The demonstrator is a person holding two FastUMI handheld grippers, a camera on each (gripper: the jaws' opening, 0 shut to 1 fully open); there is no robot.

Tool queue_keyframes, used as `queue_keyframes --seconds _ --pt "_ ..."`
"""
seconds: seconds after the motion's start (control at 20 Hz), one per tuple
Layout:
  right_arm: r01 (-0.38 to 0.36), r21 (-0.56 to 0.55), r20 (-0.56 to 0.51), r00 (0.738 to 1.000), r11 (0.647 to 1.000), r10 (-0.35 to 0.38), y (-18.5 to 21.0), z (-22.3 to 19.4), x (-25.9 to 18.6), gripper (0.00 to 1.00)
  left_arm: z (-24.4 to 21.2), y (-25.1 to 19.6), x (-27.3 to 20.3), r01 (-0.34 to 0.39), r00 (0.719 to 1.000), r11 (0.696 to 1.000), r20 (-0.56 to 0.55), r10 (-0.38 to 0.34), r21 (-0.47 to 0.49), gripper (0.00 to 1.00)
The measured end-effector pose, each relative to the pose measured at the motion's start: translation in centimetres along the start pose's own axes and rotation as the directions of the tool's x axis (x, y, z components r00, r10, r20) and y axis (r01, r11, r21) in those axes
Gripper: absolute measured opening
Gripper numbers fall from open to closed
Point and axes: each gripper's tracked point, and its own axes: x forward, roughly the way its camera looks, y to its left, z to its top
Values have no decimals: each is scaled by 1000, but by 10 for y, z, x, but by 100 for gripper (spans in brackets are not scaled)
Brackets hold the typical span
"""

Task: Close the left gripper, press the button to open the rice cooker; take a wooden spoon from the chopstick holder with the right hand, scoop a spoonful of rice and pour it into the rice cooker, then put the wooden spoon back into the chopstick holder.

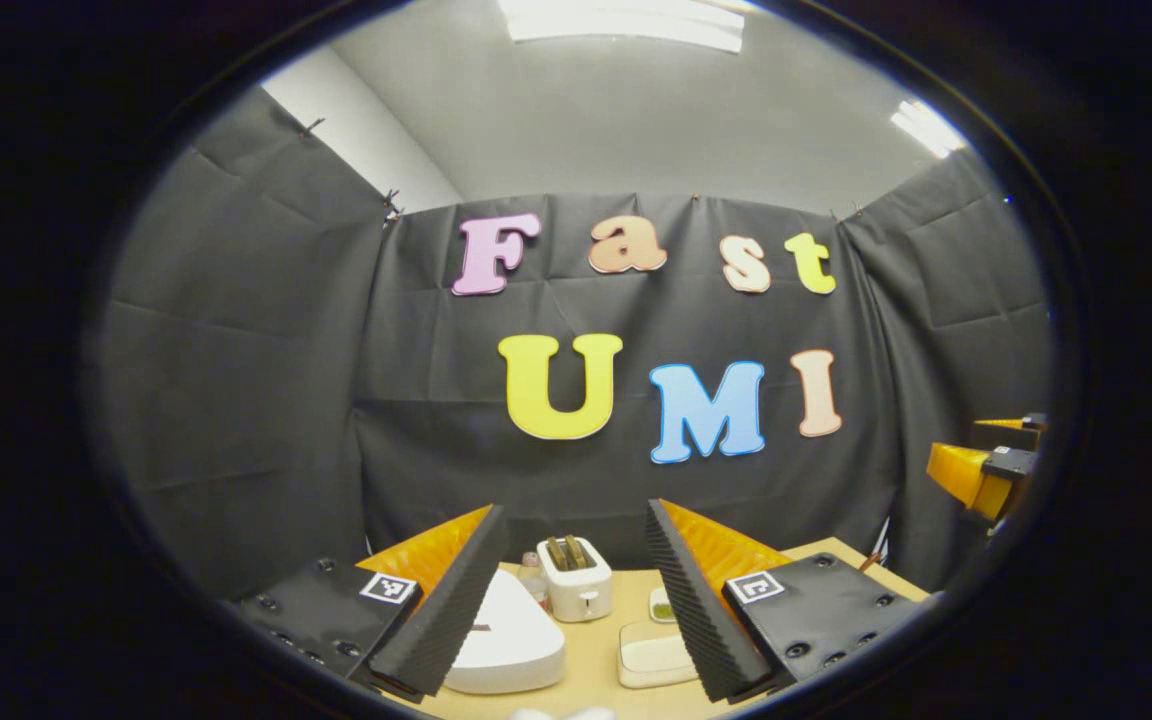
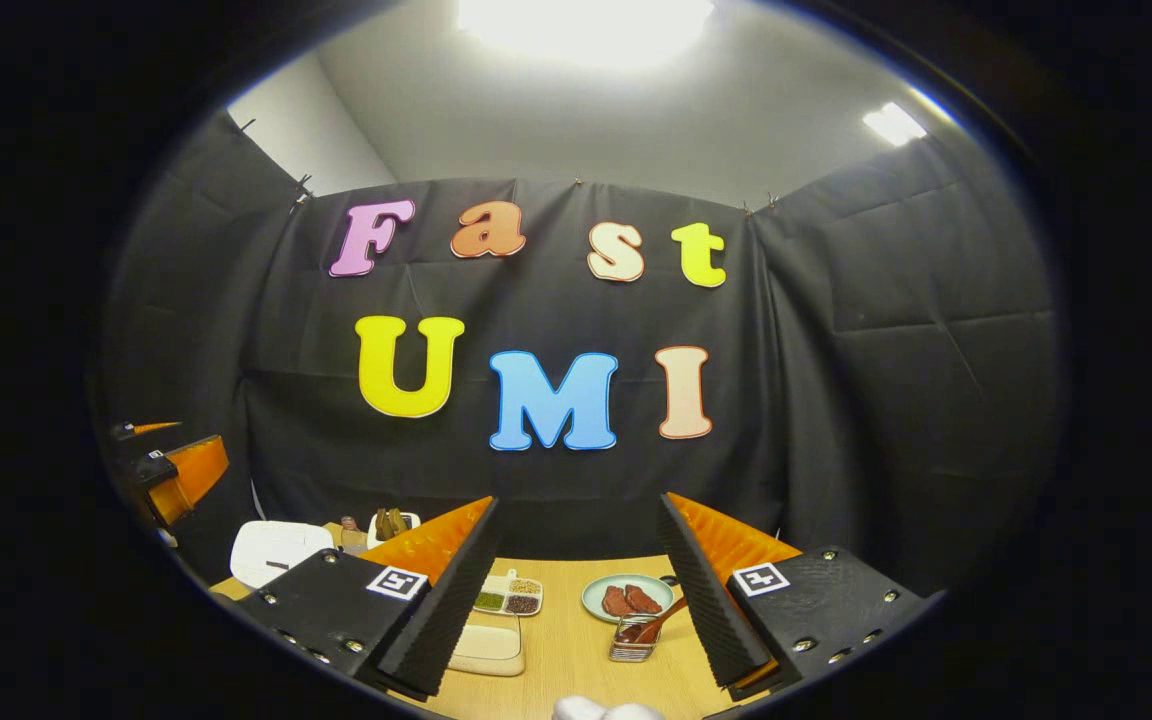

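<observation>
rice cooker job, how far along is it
Nothing looks done: the rice cooker has its lid down. In hand: nothing; the left gripper and right gripper hover open above the table. Left: close the left gripper, press the button, then take the wooden spoon from the chopstick holder, scoop, pour, return it.

One rice cooker [image 1: 506,635], one toaster [image 1: 576,578], one plate [image 2: 628,597]
</observation>
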Motion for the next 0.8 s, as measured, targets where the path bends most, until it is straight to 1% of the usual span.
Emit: queue_keyframes --seconds 0.1,0.15,0.25,0.3,0.6,0.75,0.8 --pt "-1 1 0 1000 1000 1 0 1 0 95 0 0 -1 -1 1000 1000 3 1 -3 99" --pt "-1 -2 -1 1000 1000 1 -1 1 -1 95 2 0 -1 -4 1000 1000 3 4 -3 97" --pt "0 -2 -3 1000 1000 0 -2 1 -1 95 2 1 0 -5 1000 1000 7 5 -1 97" --pt "0 -1 -4 1000 1000 0 -2 0 -1 95 1 1 -1 -5 1000 1000 4 5 -1 94" --pt "6 0 -6 1000 1000 -6 -5 0 -2 95 -1 2 3 -7 1000 1000 -5 7 -13 51" --pt "8 -2 -7 1000 1000 -8 -7 -1 -2 95 -6 -2 10 16 999 1000 -28 -16 -7 30" --pt "9 -4 -6 1000 1000 -9 -7 -1 -2 95 -8 6 9 -4 999 1000 -33 4 -2 23"
